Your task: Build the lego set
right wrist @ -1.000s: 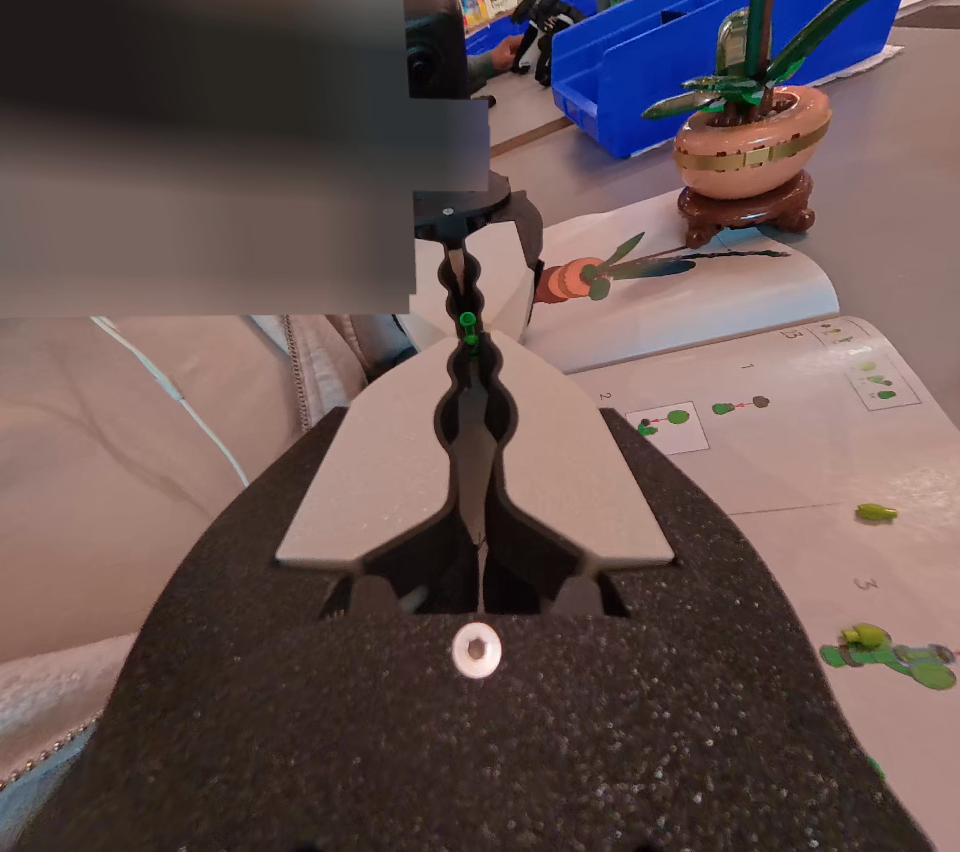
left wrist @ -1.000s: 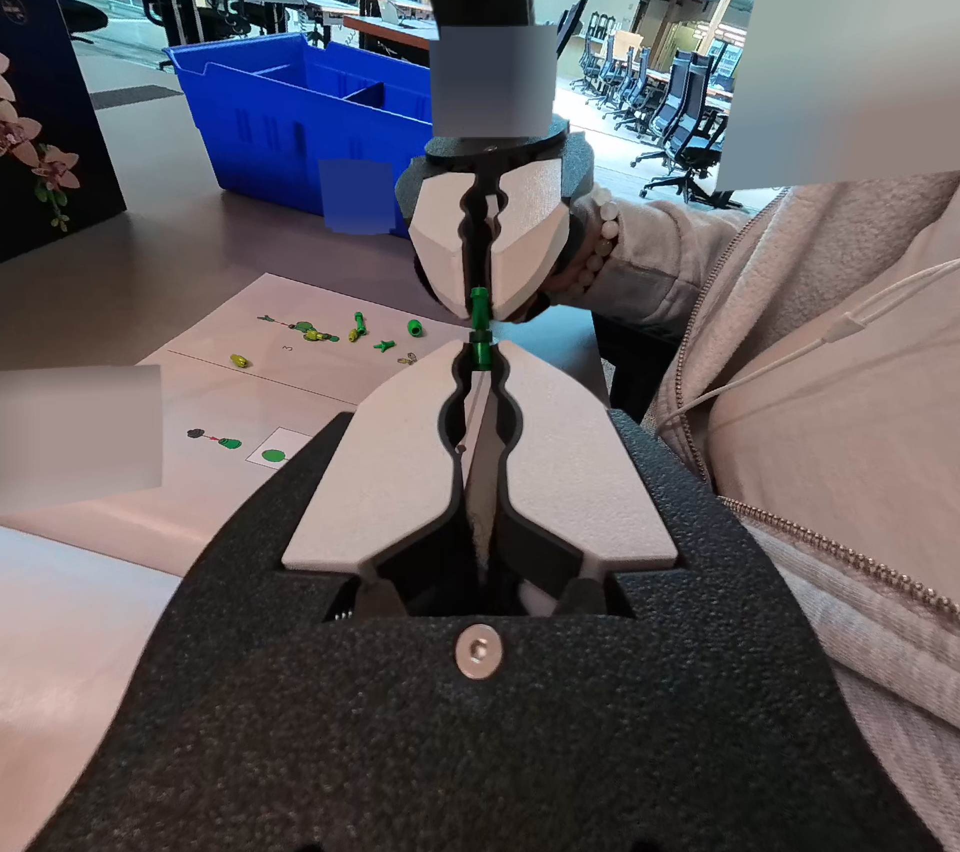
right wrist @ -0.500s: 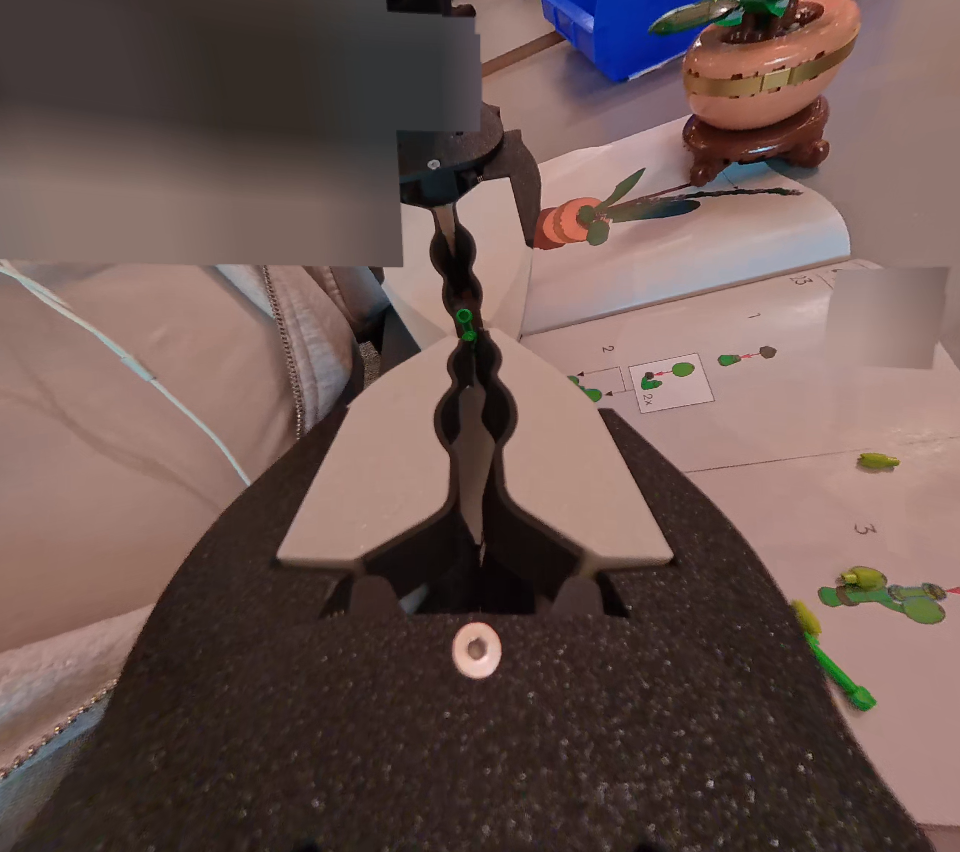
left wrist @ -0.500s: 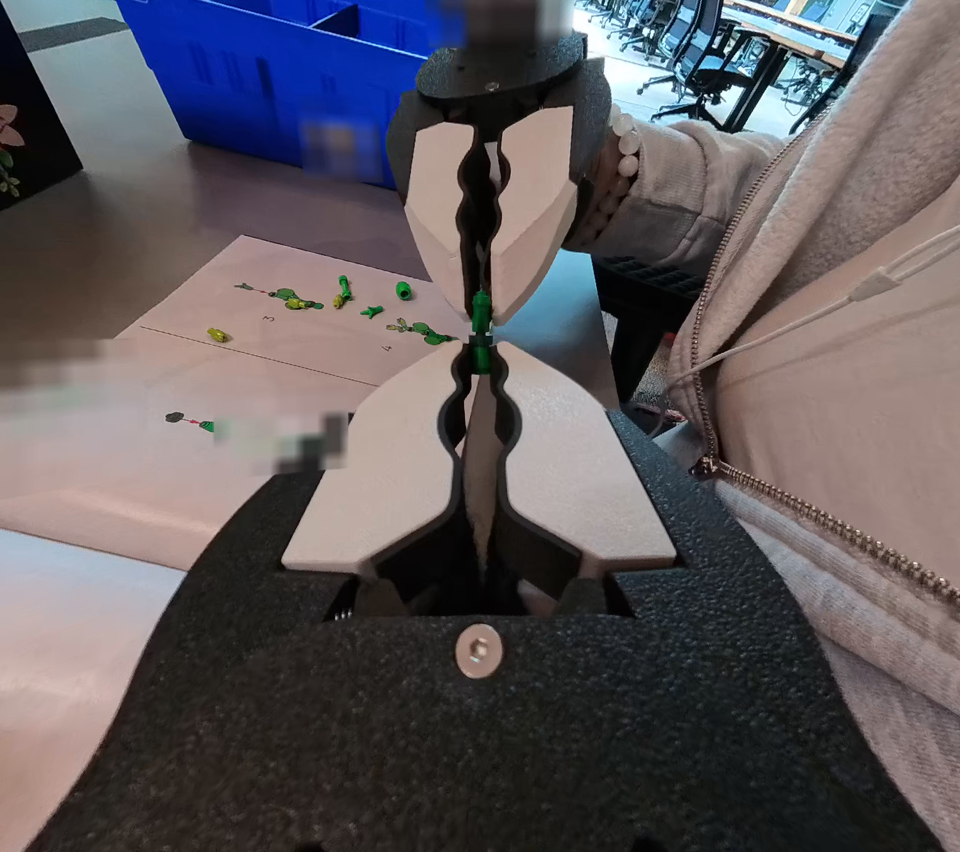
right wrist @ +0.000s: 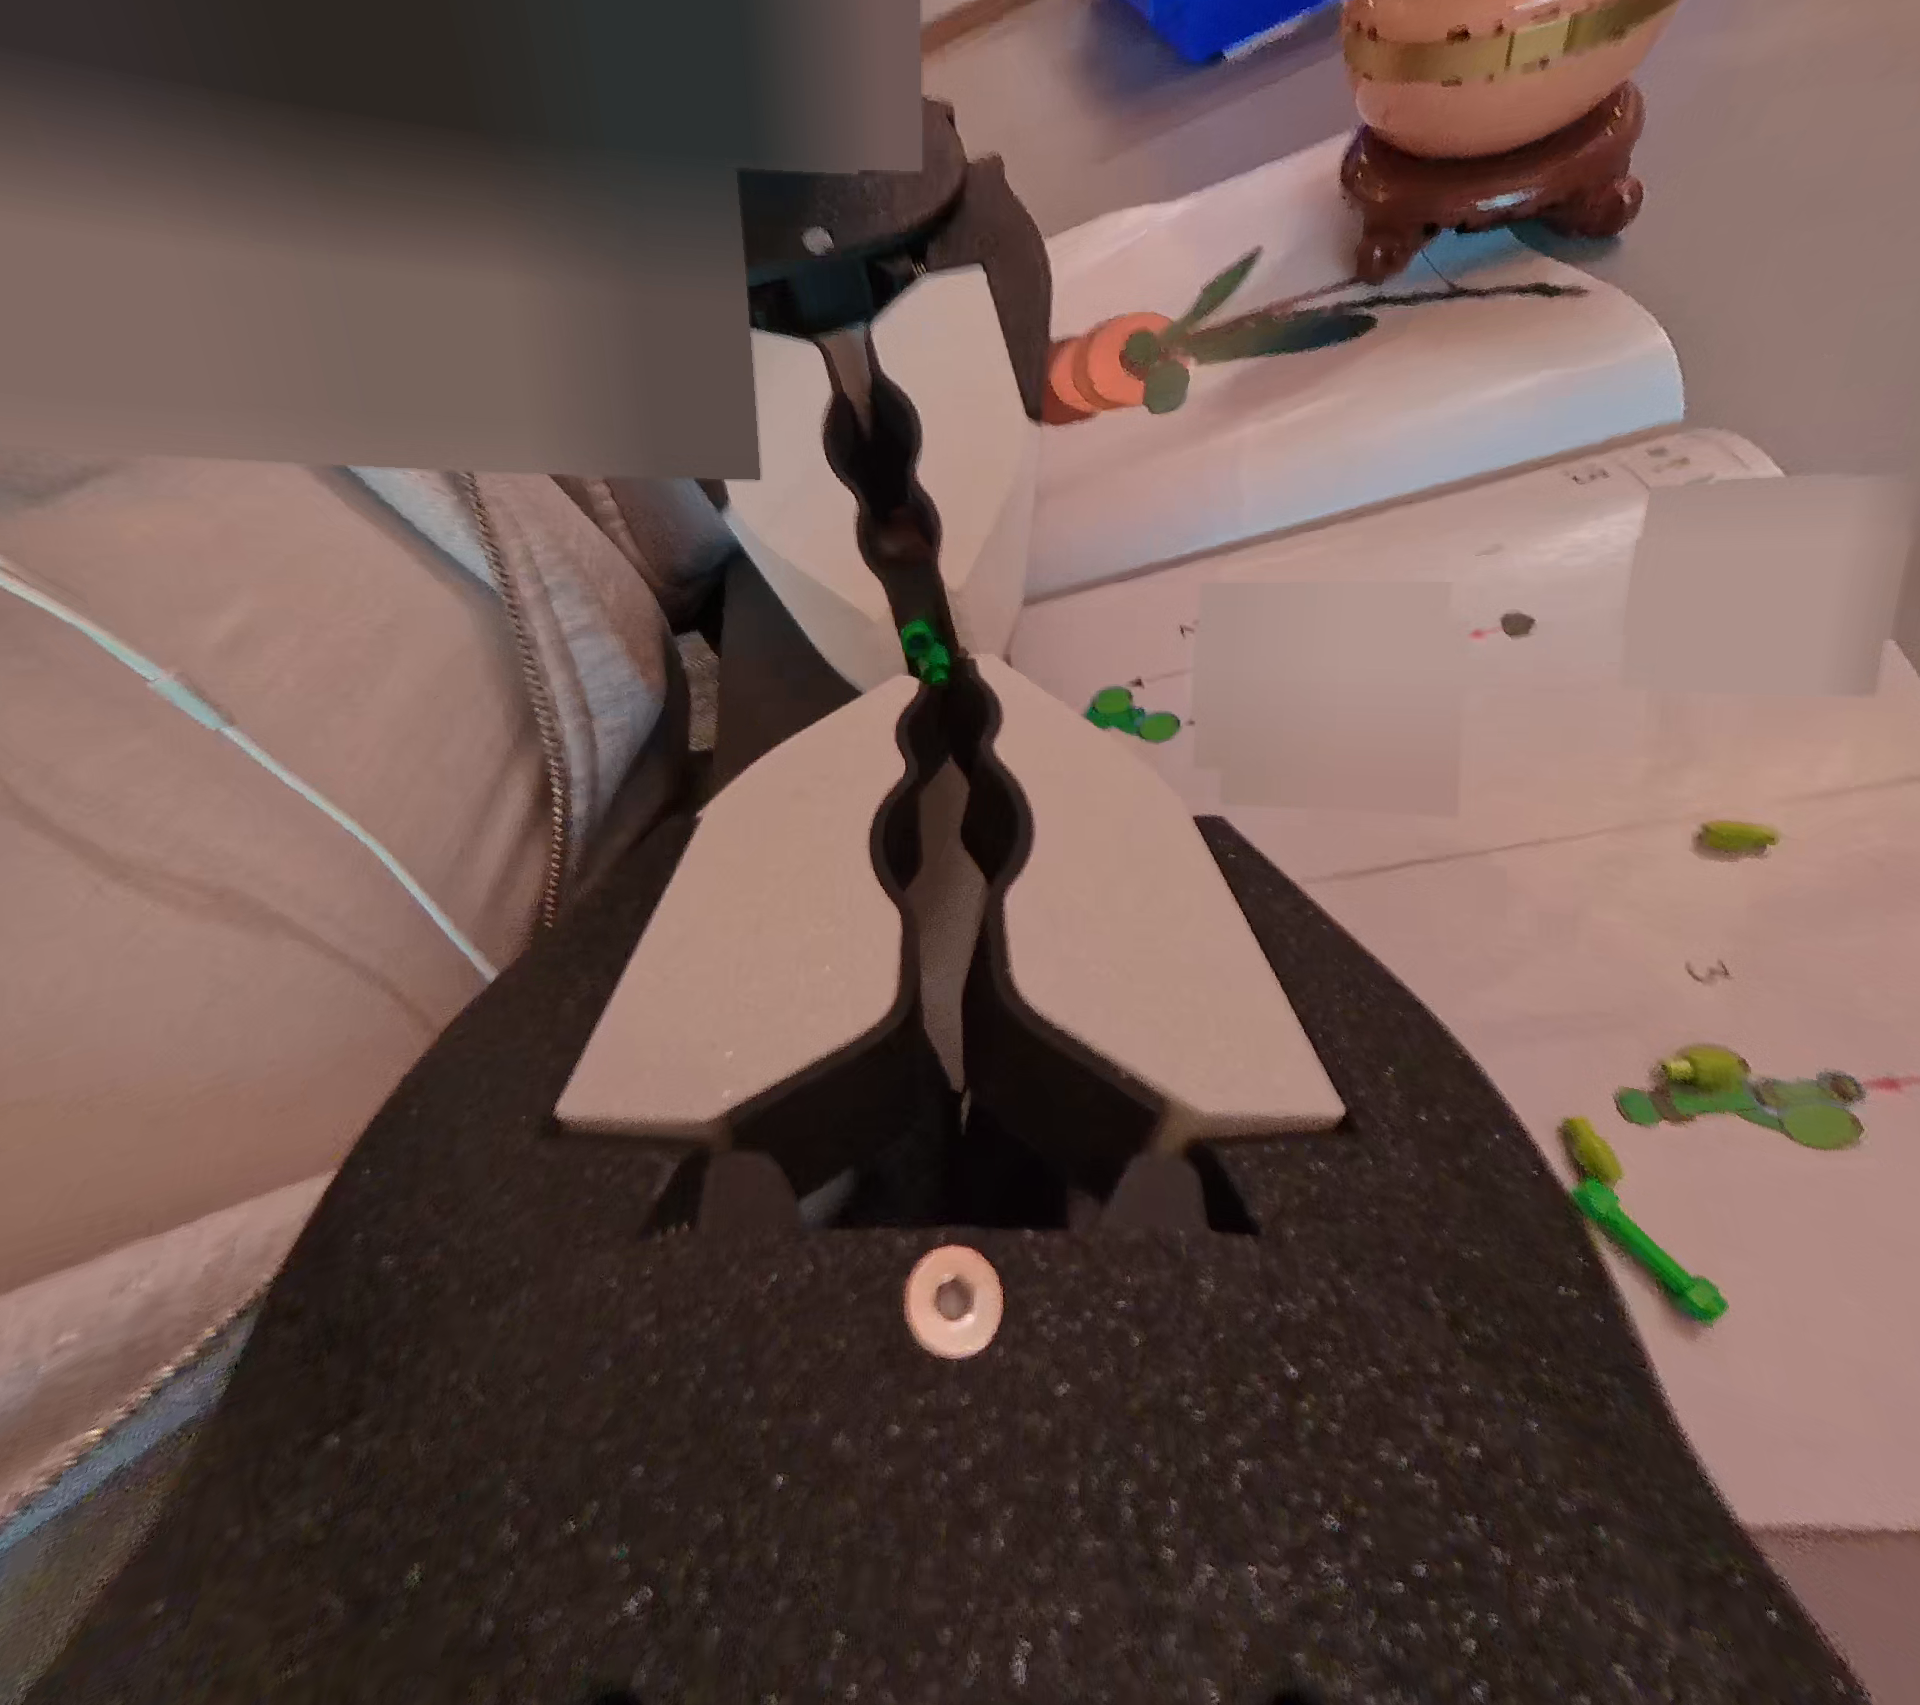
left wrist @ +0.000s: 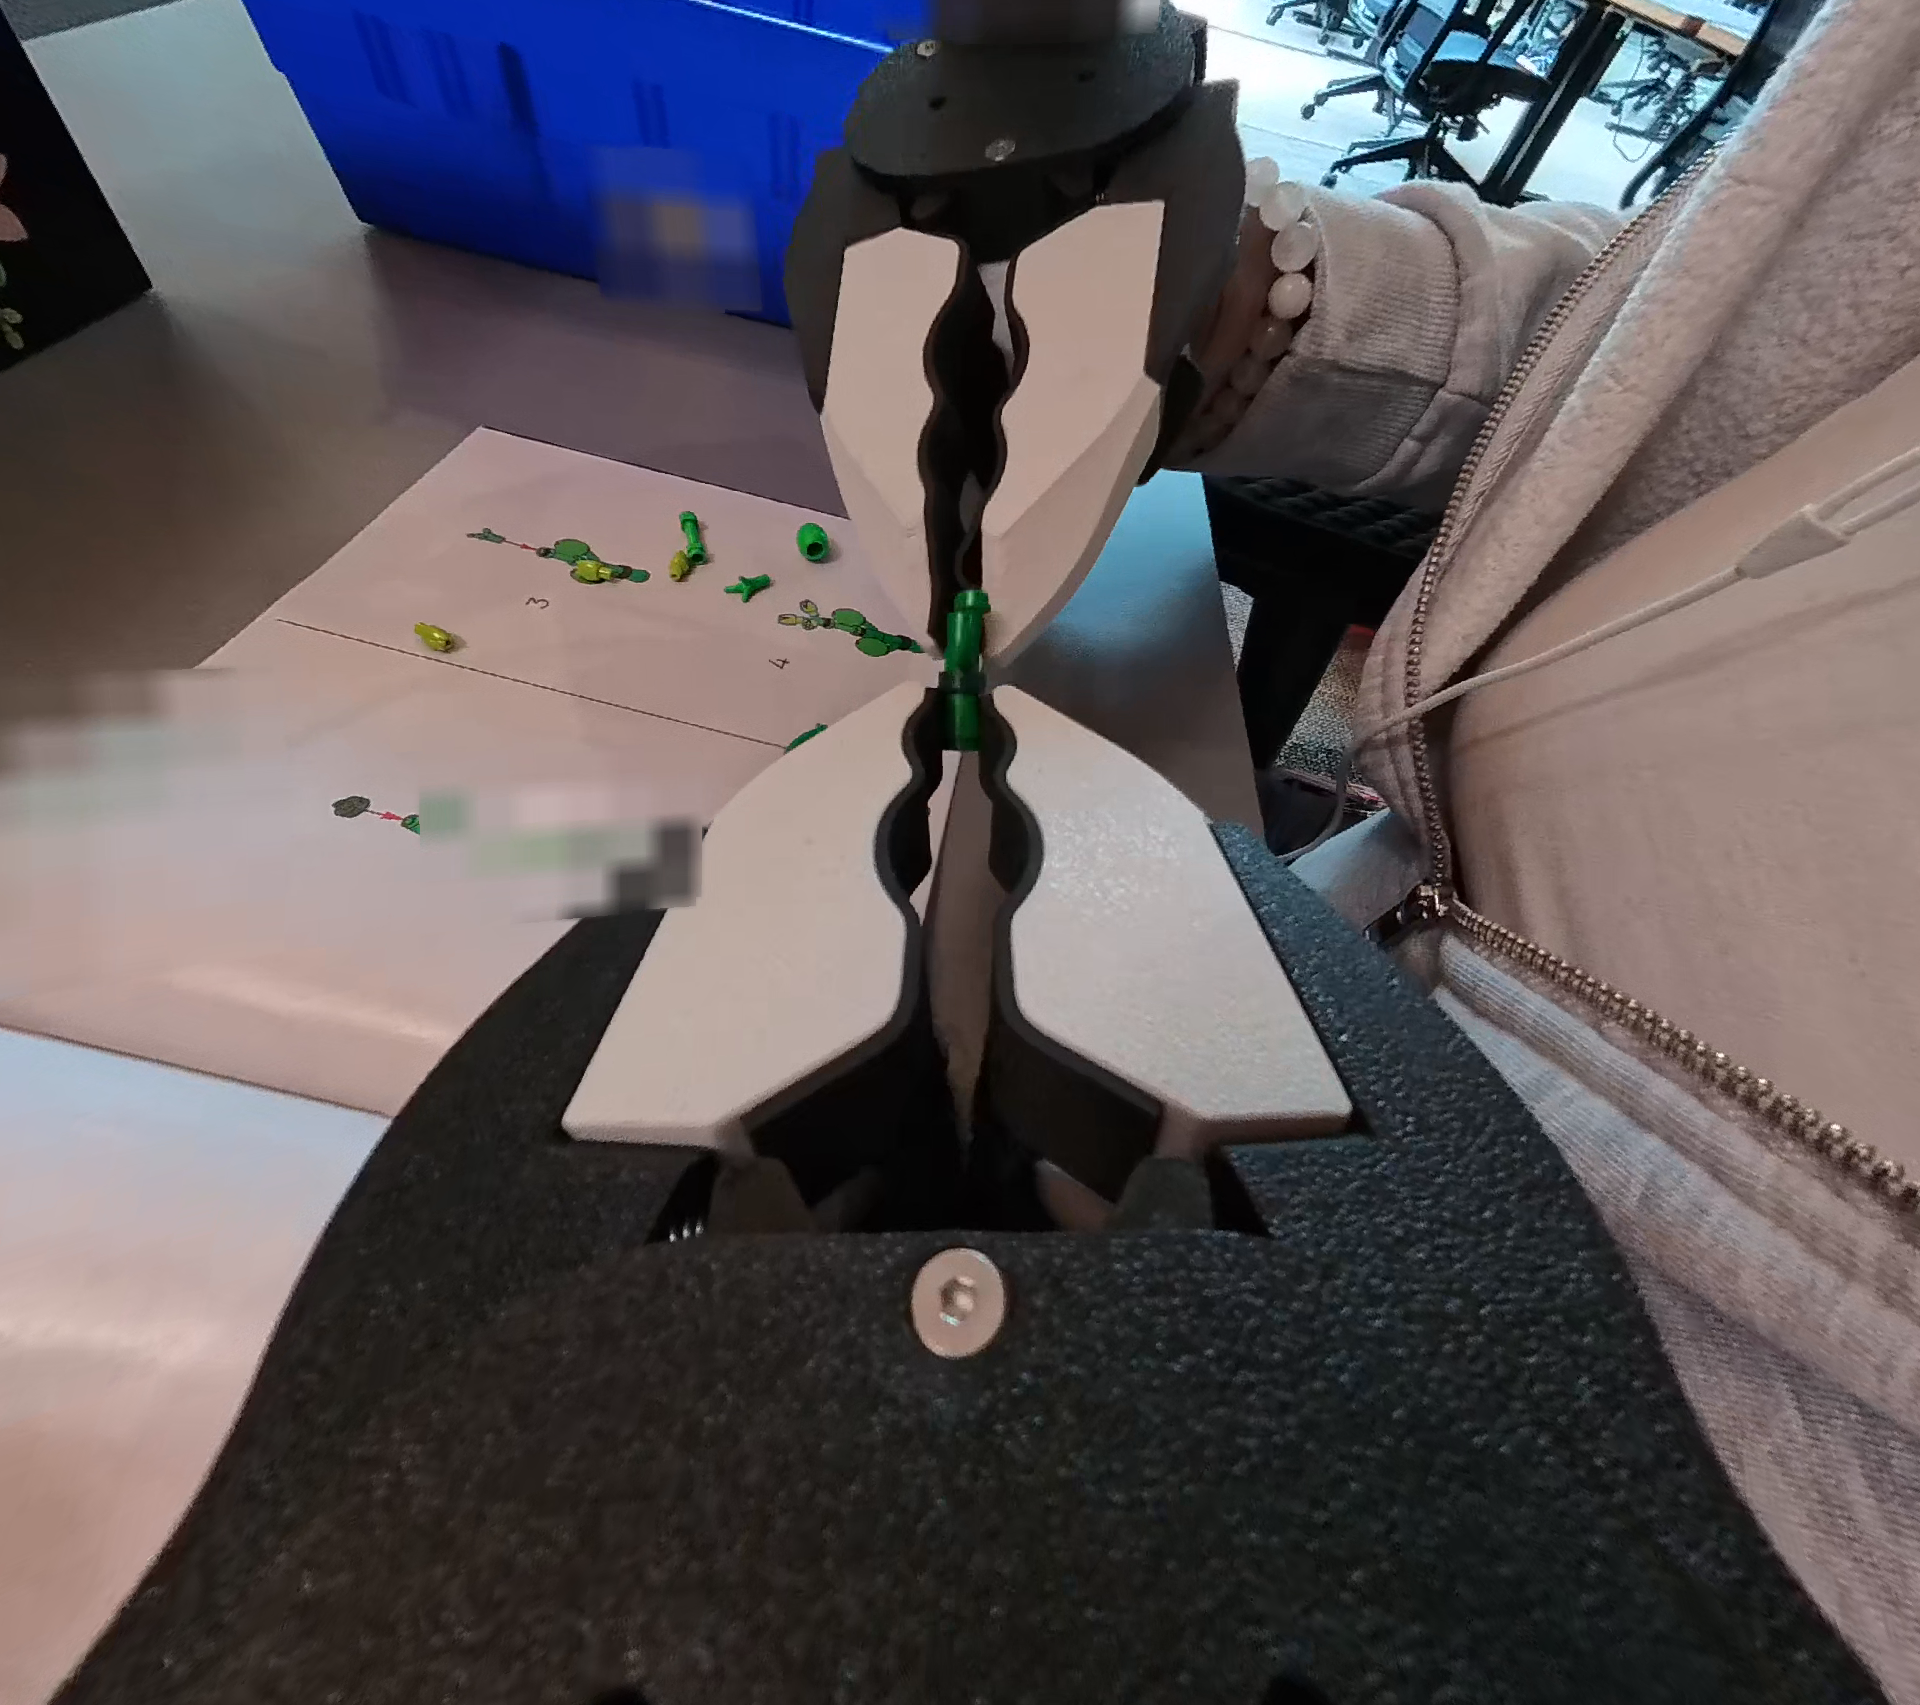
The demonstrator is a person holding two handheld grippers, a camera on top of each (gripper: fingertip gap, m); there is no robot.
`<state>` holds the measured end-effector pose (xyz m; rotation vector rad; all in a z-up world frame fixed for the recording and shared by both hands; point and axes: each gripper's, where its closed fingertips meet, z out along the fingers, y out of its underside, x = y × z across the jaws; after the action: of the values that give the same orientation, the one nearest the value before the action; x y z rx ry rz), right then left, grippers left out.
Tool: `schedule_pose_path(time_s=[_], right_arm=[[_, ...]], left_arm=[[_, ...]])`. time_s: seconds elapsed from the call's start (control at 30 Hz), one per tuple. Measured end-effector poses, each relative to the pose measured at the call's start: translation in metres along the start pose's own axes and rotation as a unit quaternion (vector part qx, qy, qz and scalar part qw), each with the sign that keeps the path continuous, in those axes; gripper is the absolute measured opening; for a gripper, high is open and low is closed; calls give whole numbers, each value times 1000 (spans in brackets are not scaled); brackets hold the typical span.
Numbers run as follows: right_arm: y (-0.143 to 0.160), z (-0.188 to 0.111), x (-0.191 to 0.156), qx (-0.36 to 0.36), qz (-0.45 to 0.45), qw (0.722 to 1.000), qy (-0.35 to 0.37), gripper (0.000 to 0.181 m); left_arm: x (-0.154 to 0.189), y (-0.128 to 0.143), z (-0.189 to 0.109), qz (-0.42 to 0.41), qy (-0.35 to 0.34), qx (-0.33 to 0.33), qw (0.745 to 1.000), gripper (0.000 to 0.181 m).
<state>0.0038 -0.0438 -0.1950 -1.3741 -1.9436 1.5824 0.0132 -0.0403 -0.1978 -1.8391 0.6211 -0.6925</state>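
Observation:
My left gripper (left wrist: 961,705) is shut on a small green stem piece (left wrist: 962,713), held in the air in front of the person's jacket. My right gripper (left wrist: 966,632) faces it tip to tip and is shut on a second green stem piece (left wrist: 966,616); the two pieces touch end to end. In the right wrist view, my right gripper (right wrist: 948,681) meets the left gripper's tips, with the green piece (right wrist: 923,649) between them. Loose green pieces lie on the open instruction booklet (left wrist: 582,699): a green bar (right wrist: 1647,1266), a lime bud (right wrist: 1733,836) and a green cylinder (left wrist: 812,541).
A blue bin (left wrist: 540,24) stands behind the booklet. A built pink flower pot with green leaves (right wrist: 1522,45) stands on a brown base at the booklet's far edge. The person's grey zip jacket (left wrist: 1662,772) is close beside both grippers. The grippers are tip to tip, or close to it. From either gripper's tips it is about 12 centimeters to the green bar (right wrist: 1647,1266). Look for it in the left wrist view (left wrist: 698,537) too. The lime bud (right wrist: 1733,836) is about equally far from each gripper, around 15 centimeters. It is also in sight in the left wrist view (left wrist: 440,640).
Both grippers have stayed shut and tip to tip. They have lowered and tilted over the booklet, and the two green pieces have come together end to end.

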Motion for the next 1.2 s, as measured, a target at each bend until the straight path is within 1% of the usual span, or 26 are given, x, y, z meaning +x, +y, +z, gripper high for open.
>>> schedule_pose_path(time_s=[0.03, 0.07, 0.1, 0.13, 0.17, 0.2, 0.27, 0.33, 0.37, 0.4, 0.47, 0.5, 0.6, 0.67, 0.7, 0.9, 1.03, 1.1, 1.13, 1.17, 1.2], right_arm=[[5, 1, 2, -13, -3, 1000, 7, 0], [14, 9, -2, -32, -8, 999, -7, 0], [17, 21, -13, -32, -1, 999, -39, 0], [22, 28, -16, -46, 5, 998, -49, 0], [22, 27, -12, -48, 11, 998, -44, 0], [14, 22, -5, -23, 21, 999, -31, 0], [-7, 4, 7, 47, 41, 998, -13, 1], [-13, -4, 11, 58, 38, 998, -4, 6], [-17, -5, 11, 65, 36, 997, -5, 12], [-24, -7, 9, 89, 39, 995, -15, 18], [-40, -10, 7, 142, 54, 988, -36, 21], [-44, -10, 6, 152, 56, 986, -45, 20], [-43, -2, 4, 139, 46, 988, -54, 18], [-44, 0, 0, 134, 37, 988, -67, 5], [-44, 1, 0, 130, 29, 989, -61, 4], [-40, 2, -3, 103, -8, 994, -38, 3], [-43, 5, -8, 103, -16, 994, -33, 3], [-47, 3, -8, 101, -27, 994, -25, 6], [-53, -4, -7, 112, -29, 993, -20, 18], [-61, -14, -4, 130, -27, 991, -8, 26], [-67, -26, 1, 142, -31, 989, 11, 26]], left_arm=[[0, -1, -1, -2, 1, 5, 1000, 4], [3, -8, -2, -5, 14, 31, 999, 5], [9, -15, 0, -9, 32, 55, 998, 5], [11, -14, 4, -6, 32, 49, 998, 6], [8, -11, 5, 6, 19, 37, 999, 5], [3, -10, 1, 7, 5, 34, 999, 5], [-8, -12, -12, -7, -13, 54, 998, 5], [-14, -15, -18, -13, -20, 70, 997, 5], [-15, -17, -19, -17, -22, 78, 997, 5], [-17, -20, -20, -22, -25, 90, 995, 5], [-16, -24, -22, -33, -16, 110, 993, 5], [-15, -25, -22, -38, -11, 116, 992, 5], [-12, -27, -20, -51, 6, 120, 991, 5], [-11, -26, -18, -53, 9, 116, 992, 6], [-10, -26, -17, -55, 11, 116, 992, 5], [-8, -26, -18, -55, 18, 117, 991, 5], [-4, -22, -14, -40, 18, 98, 994, 5], [-3, -23, -13, -38, 16, 101, 994, 6], [-6, -26, -16, -44, 11, 114, 993, 6], [-10, -27, -21, -50, 1, 124, 991, 6], [-16, -29, -28, -54, -14, 138, 989, 6]])
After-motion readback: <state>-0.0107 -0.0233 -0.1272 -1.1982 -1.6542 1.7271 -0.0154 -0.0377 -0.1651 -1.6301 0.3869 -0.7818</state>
